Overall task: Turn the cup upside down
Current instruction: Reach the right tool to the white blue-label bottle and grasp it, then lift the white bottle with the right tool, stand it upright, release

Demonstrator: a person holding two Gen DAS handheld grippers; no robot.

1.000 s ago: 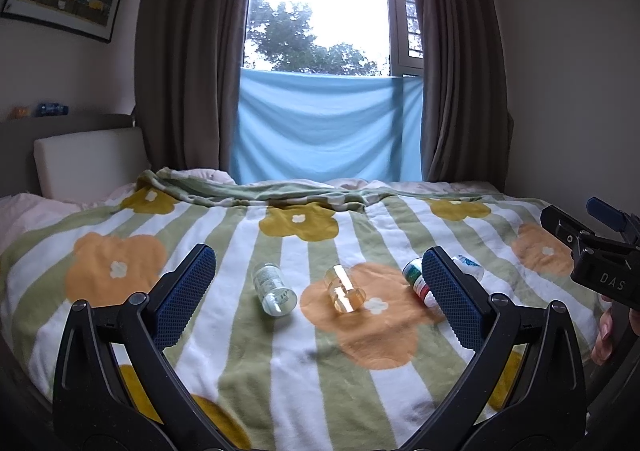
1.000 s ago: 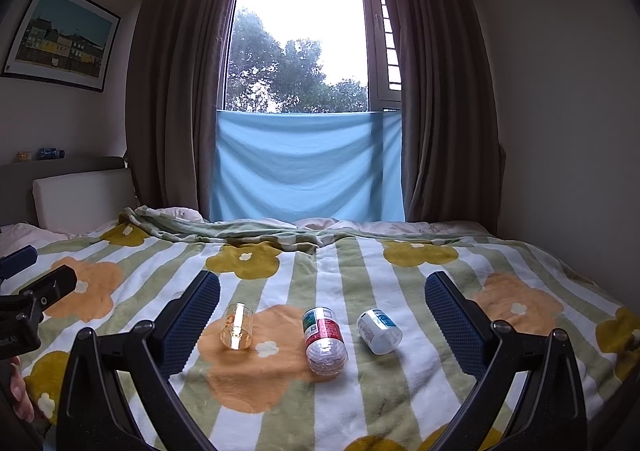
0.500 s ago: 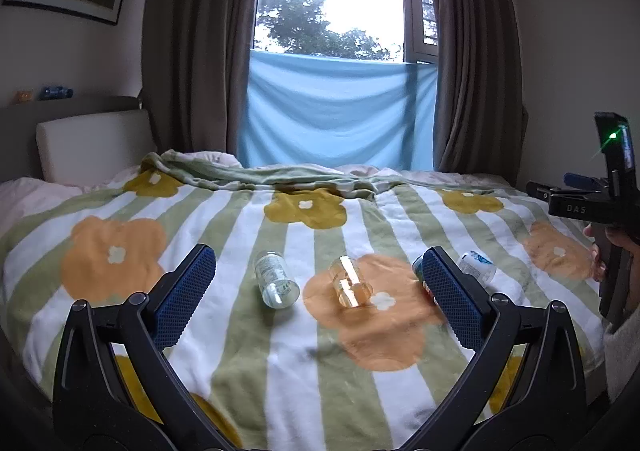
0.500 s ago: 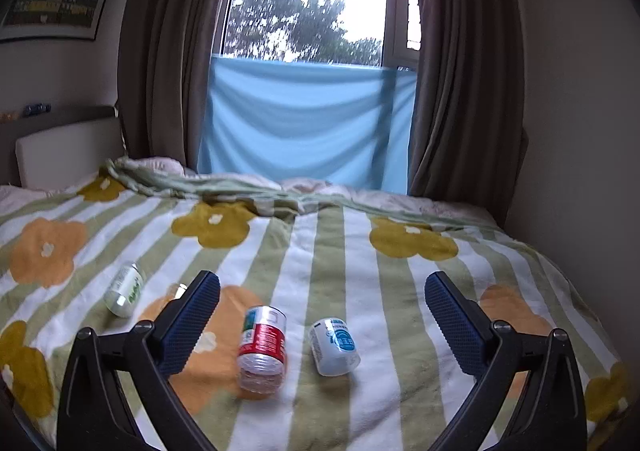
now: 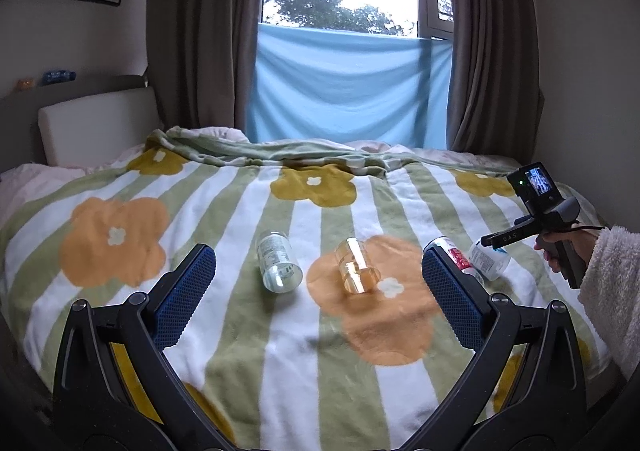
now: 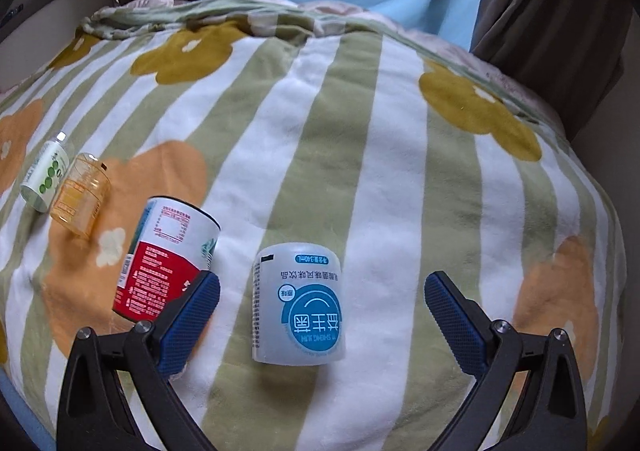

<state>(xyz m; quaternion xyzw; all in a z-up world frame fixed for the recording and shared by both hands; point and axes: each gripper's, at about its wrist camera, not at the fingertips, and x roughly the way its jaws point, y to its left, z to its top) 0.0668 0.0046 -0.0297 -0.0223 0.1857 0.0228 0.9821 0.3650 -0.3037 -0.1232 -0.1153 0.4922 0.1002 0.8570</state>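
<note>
Several cups lie on their sides in a row on the striped flower blanket [image 6: 360,131]. A white cup with a blue label [image 6: 298,307] lies straight below my right gripper [image 6: 322,283], which is open, its blue pads [image 6: 452,319] standing wide of the cup on both sides. To its left lie a red-and-white cup [image 6: 168,251], an amber clear cup [image 6: 80,195] and a clear cup with a green label [image 6: 44,179]. My left gripper [image 5: 318,263] hangs open and empty above the blanket, short of the amber cup [image 5: 356,267] and the green-label cup [image 5: 276,263].
A hand in a fluffy white sleeve [image 5: 608,283] holds the right gripper at the bed's right side. A white pillow [image 5: 96,127] and headboard stand at the back left. Brown curtains [image 5: 200,31] and a blue cloth [image 5: 348,87] hang behind the bed.
My right gripper has moved forward and tipped down over the white-and-blue cup, which is now large between its fingers. My left gripper has shifted a little closer to the cups.
</note>
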